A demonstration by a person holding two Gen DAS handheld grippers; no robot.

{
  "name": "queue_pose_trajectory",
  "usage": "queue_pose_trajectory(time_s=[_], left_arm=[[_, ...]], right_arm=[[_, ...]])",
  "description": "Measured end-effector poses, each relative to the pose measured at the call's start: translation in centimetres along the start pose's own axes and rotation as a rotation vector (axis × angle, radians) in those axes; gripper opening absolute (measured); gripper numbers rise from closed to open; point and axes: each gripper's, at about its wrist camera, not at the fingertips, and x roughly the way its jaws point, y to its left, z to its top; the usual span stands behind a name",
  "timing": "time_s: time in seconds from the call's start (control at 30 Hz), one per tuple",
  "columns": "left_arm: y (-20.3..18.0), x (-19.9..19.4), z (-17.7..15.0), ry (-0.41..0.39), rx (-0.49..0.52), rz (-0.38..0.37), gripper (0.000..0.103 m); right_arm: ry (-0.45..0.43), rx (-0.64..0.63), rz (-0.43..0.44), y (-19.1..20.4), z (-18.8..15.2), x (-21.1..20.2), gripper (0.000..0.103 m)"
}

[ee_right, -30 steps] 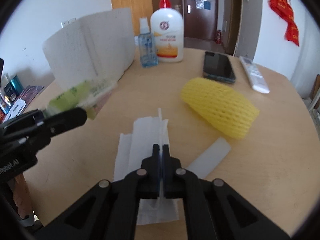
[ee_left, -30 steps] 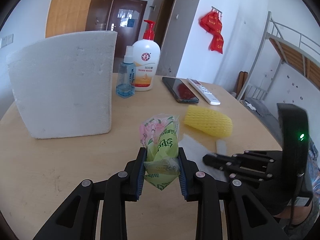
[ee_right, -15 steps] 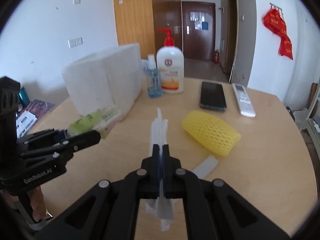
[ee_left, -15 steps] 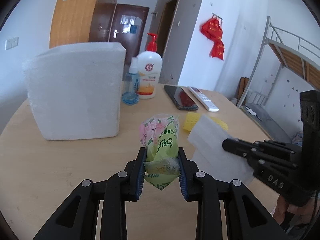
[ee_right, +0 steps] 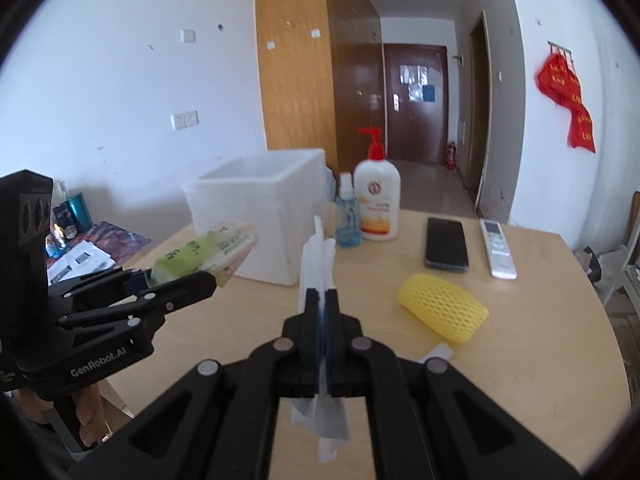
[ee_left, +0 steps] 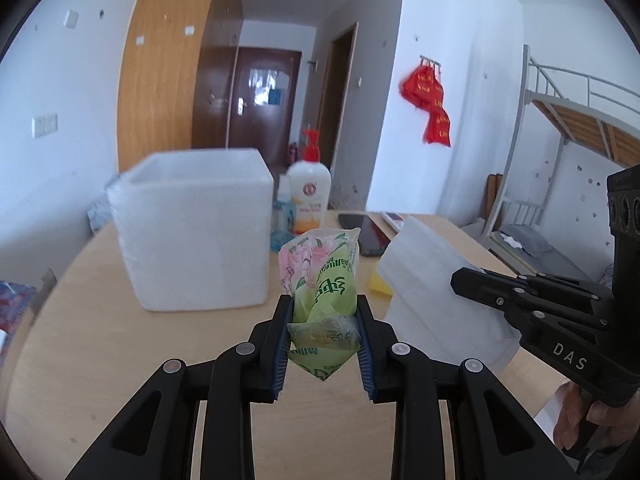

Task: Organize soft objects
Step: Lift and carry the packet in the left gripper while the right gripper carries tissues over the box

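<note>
My left gripper (ee_left: 323, 312) is shut on a green and pink tissue pack (ee_left: 322, 276) and holds it in the air above the table; it also shows in the right wrist view (ee_right: 204, 254). My right gripper (ee_right: 323, 294) is shut on a white paper tissue (ee_right: 318, 256), which hangs from it in the air; the tissue shows in the left wrist view (ee_left: 424, 276). A white foam box (ee_left: 192, 228), open at the top, stands on the round wooden table (ee_right: 540, 360) ahead and left of both grippers. A yellow foam net sleeve (ee_right: 442, 306) lies on the table to the right.
Behind the box stand a small blue spray bottle (ee_right: 347, 216) and a white pump bottle (ee_right: 378, 204). A black phone (ee_right: 446, 242) and a white remote (ee_right: 497, 248) lie at the far right. A small white strip (ee_right: 436, 352) lies near the sleeve. A bunk bed (ee_left: 568, 152) stands right.
Both grippers have risen well above the table. The right gripper has lifted the white tissue off the table. The box's open top has come into view.
</note>
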Motion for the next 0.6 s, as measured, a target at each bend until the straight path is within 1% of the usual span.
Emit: queue_pose_trajectory(time_s=[0.1, 0.3, 0.6], left_arm=[[0.1, -1.5, 0.2, -0.030, 0.005, 0.027, 0.031], [0.4, -3.7, 0.6, -0.076, 0.016, 0.060, 0.031], [0.6, -6.8, 0.8, -0.124, 0.029, 0.107, 0.031]], right_arm=[[-0.031, -0.005, 0.022, 0.8, 0.3, -1.0, 0.004], [-0.081, -0.022, 0.055, 1.9, 0.6, -2.5, 0.004], [-0.147, -0.042, 0.097, 3.6, 1.1, -4.4, 0.004]])
